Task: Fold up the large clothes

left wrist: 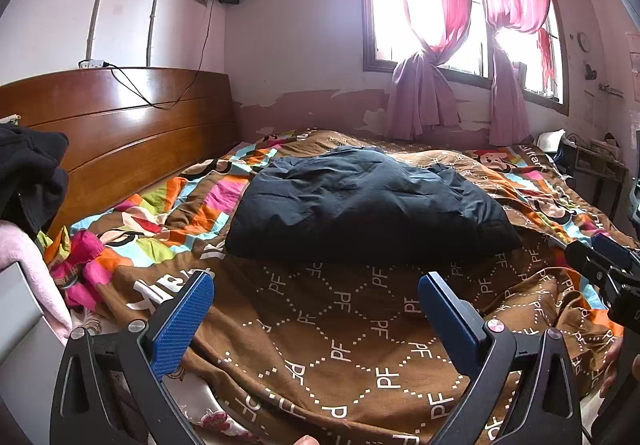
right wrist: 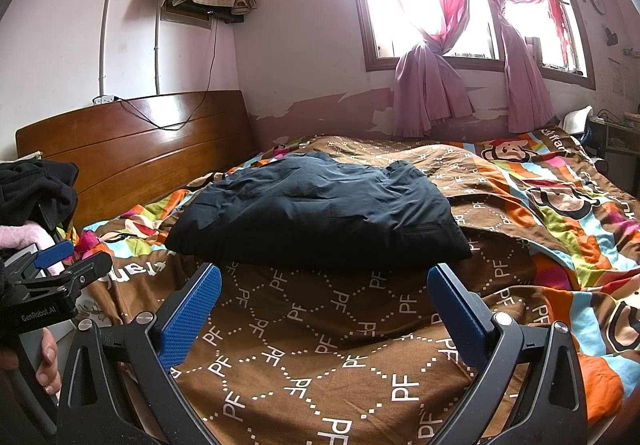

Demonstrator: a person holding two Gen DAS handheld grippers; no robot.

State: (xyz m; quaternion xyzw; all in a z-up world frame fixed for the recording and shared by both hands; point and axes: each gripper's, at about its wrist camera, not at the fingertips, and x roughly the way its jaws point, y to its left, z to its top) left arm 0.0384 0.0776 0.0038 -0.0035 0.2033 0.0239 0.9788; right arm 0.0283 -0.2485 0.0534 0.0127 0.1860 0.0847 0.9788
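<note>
A dark navy puffy jacket (left wrist: 368, 205) lies folded into a thick bundle in the middle of the bed; it also shows in the right wrist view (right wrist: 320, 213). My left gripper (left wrist: 316, 285) is open and empty, held above the brown quilt just short of the jacket's near edge. My right gripper (right wrist: 324, 277) is open and empty too, just short of the same edge. Each gripper shows at the edge of the other's view, the right one (left wrist: 604, 261) and the left one (right wrist: 60, 265).
The bed is covered by a brown and multicoloured quilt (left wrist: 340, 345). A wooden headboard (left wrist: 120, 125) stands at the left. Dark clothes (left wrist: 28, 173) and a pink fabric (left wrist: 24, 261) are piled at the near left. A window with pink curtains (left wrist: 440, 25) is behind.
</note>
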